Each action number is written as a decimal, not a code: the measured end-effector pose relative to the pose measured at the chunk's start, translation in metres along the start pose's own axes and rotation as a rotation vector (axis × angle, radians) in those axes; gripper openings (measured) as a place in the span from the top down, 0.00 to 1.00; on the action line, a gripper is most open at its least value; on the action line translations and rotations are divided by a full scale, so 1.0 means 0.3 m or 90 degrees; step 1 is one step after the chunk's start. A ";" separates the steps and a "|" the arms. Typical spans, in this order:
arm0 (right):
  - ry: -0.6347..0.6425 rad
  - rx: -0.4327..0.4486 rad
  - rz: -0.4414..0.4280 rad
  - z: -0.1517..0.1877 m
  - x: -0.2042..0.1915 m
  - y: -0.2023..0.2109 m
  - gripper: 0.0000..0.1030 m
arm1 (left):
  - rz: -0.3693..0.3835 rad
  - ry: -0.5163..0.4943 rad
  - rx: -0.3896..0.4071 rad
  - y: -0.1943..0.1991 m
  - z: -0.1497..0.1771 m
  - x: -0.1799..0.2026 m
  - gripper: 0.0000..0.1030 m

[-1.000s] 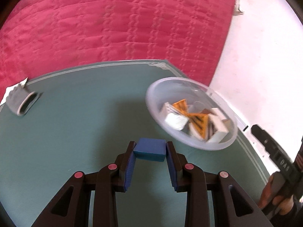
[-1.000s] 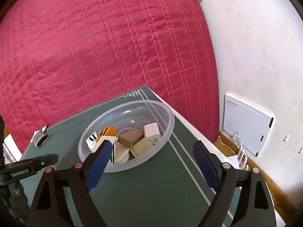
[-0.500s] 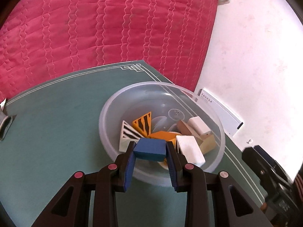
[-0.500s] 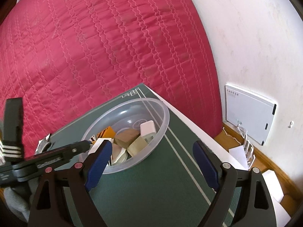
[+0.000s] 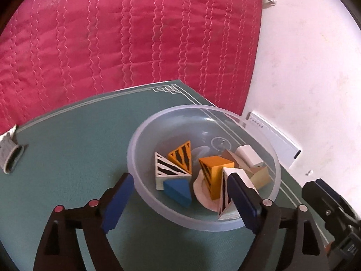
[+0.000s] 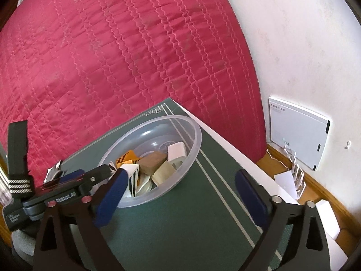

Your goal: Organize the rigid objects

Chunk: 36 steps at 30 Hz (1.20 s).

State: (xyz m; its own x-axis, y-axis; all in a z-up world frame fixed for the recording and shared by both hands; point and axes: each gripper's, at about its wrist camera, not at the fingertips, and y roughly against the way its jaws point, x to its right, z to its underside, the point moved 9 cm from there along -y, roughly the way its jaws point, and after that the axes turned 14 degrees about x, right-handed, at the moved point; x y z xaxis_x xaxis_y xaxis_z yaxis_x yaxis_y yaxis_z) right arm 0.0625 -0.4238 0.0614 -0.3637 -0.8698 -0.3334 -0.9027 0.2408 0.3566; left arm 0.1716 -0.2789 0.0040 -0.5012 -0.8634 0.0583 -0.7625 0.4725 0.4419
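Observation:
A clear plastic bowl (image 5: pixel 158 135) stands on the green mat (image 5: pixel 67 158) and holds several blocks: orange striped wedges, white striped wedges, tan and white blocks. A blue block (image 5: pixel 178 188) lies inside it near the front wall. My left gripper (image 5: pixel 180 201) is open and empty, its fingers spread either side of the bowl's near rim. My right gripper (image 6: pixel 180 194) is open and empty above the mat, just right of the bowl (image 6: pixel 191 135). The left gripper's body (image 6: pixel 67 187) shows at the bowl's left in the right wrist view.
A red quilted bed cover (image 5: pixel 135 33) lies behind the mat. A grey cloth item (image 5: pixel 11 155) sits at the mat's left edge. A white wall (image 6: pixel 304 45) with a white panel (image 6: pixel 297 133) is on the right, with white items on the floor (image 6: pixel 293 180) below.
My left gripper moved over the bowl, opened and let go of the blue block, which now lies in the bowl. The right gripper stayed open and nearly still.

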 end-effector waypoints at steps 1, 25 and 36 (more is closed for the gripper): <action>-0.002 -0.002 0.003 0.002 0.004 -0.002 0.02 | -0.008 -0.002 0.003 0.007 -0.001 -0.007 0.13; 0.058 -0.088 0.036 0.076 -0.012 -0.043 0.00 | -0.188 -0.075 0.036 0.143 0.027 -0.120 0.01; 0.132 -0.055 0.025 0.057 -0.079 -0.009 0.00 | -0.210 -0.085 0.035 0.168 0.036 -0.115 0.01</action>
State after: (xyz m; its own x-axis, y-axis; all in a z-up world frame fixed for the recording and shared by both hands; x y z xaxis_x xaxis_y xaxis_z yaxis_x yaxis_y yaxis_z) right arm 0.0697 -0.3965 0.0535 -0.3350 -0.9325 -0.1346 -0.8627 0.2462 0.4418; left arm 0.1460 -0.2234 0.0146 -0.2712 -0.9420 -0.1978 -0.9109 0.1848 0.3689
